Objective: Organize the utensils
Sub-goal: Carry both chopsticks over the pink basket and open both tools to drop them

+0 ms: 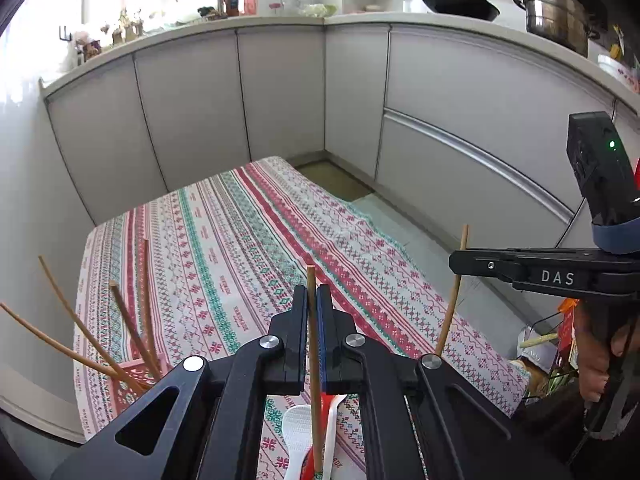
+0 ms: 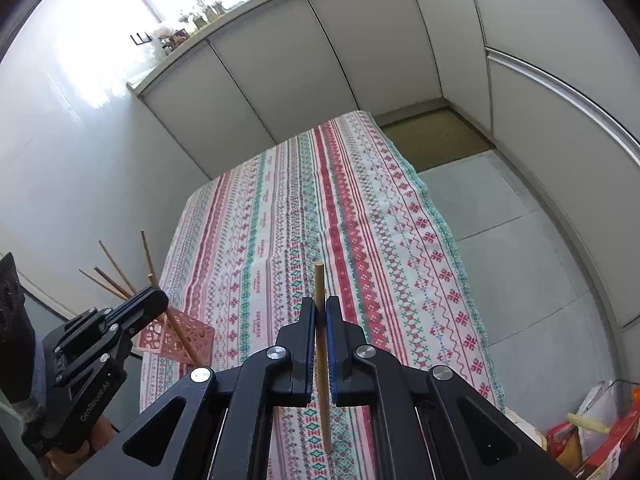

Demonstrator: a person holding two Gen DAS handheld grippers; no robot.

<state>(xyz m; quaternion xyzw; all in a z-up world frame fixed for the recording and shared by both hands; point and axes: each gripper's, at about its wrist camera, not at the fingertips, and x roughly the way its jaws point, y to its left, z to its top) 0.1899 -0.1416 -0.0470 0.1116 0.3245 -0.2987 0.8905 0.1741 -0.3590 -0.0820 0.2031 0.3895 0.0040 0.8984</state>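
My left gripper (image 1: 312, 294) is shut on a wooden chopstick (image 1: 314, 360) held upright above the table. My right gripper (image 2: 319, 306) is shut on another wooden chopstick (image 2: 322, 356), also upright; it shows in the left wrist view (image 1: 456, 288) at the right. A pink lattice holder (image 2: 180, 338) at the table's left edge holds several chopsticks (image 2: 116, 270); it also shows in the left wrist view (image 1: 132, 376). A white rice paddle (image 1: 296, 432), a white spoon (image 1: 332, 428) and a red utensil lie on the cloth below my left gripper.
The table has a striped red, green and white cloth (image 1: 248, 248). Grey cabinets (image 1: 280, 92) stand behind it, with a counter, pan (image 1: 456, 0) and steel pot (image 1: 556, 16). Bags and boxes (image 2: 600, 432) lie on the floor at right.
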